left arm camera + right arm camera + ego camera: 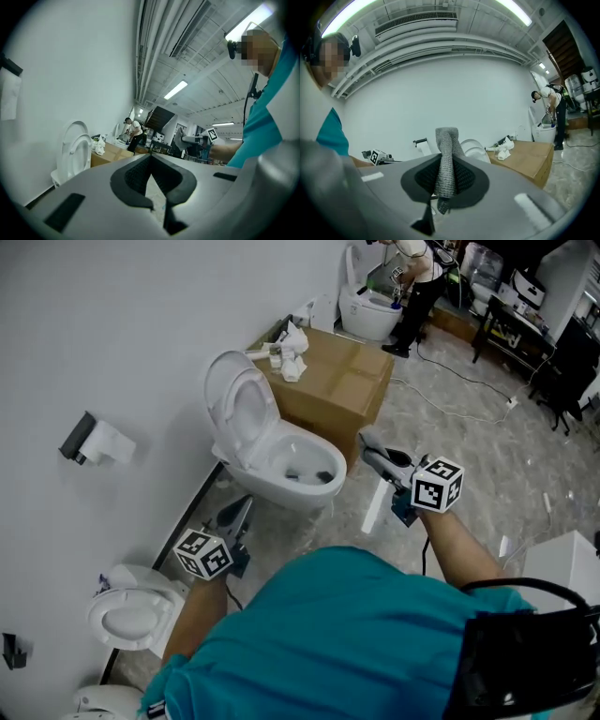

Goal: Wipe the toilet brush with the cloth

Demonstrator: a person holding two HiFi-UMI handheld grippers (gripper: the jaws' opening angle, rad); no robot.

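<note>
Here, right tool [380, 460] grips cloth [446, 157]; toilet bowl [279, 491] holds something dark [309, 474].

Cloth [446, 157] was grey, fine knit weave. Right gripper [445, 171] had pale grey body; pads [465, 178] black, dotted mesh texture. Left gripper [151, 178] showed same grey body, black ribbed pads [135, 176]. Marker cubes [438, 486] were white with black square codes. Toilet [281, 451] was white. Cardboard box [347, 376] was brown. Wall [141, 324] was white. Floor [450, 437] was grey-beige, marbled veins. Person's shirt [347, 634] was teal. Paper holder [77, 437] was black, its paper [112, 442] white.
</note>
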